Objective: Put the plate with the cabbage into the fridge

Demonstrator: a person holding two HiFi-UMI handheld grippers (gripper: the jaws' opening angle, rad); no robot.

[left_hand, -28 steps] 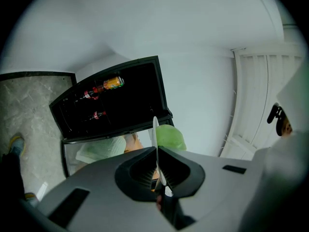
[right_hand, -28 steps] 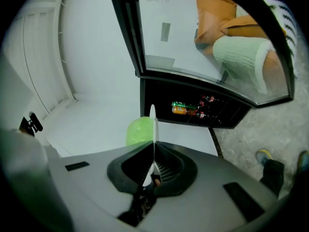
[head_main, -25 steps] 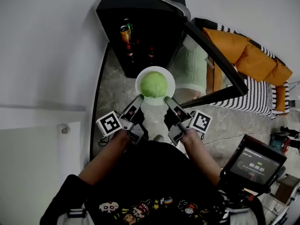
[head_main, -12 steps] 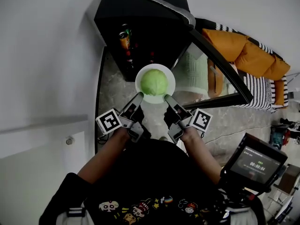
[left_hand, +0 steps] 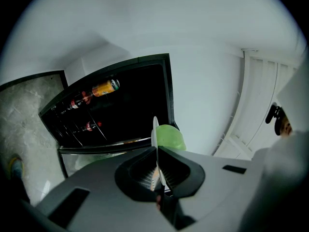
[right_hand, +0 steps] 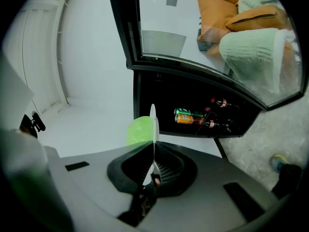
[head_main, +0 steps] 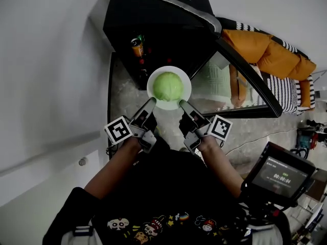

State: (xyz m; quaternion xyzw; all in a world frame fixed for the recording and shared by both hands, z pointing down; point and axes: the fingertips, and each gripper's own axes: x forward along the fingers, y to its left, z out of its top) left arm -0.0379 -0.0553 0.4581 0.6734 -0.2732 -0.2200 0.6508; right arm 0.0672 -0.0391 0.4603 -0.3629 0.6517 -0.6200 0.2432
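Observation:
A white plate [head_main: 183,80] carries a round green cabbage [head_main: 168,86] and hangs in the air just before the open black fridge [head_main: 158,14]. My left gripper [head_main: 152,102] is shut on the plate's near-left rim, and my right gripper [head_main: 181,104] is shut on its near-right rim. In the left gripper view the plate [left_hand: 155,129] shows edge-on between the jaws with the cabbage [left_hand: 172,137] to its right. The right gripper view shows the plate [right_hand: 153,122] edge-on too, with the cabbage [right_hand: 139,130] on its left.
Cans and bottles [head_main: 137,46] lie on racks in the fridge's left part. The glass fridge door [head_main: 240,78] stands swung open to the right. An orange cushion [head_main: 271,55] lies beyond the door. A white wall [head_main: 51,60] runs along the left. A screen [head_main: 278,175] sits at lower right.
Both grippers have carried the plate with the cabbage slightly forward toward the fridge opening. Their hold on the rim has stayed the same.

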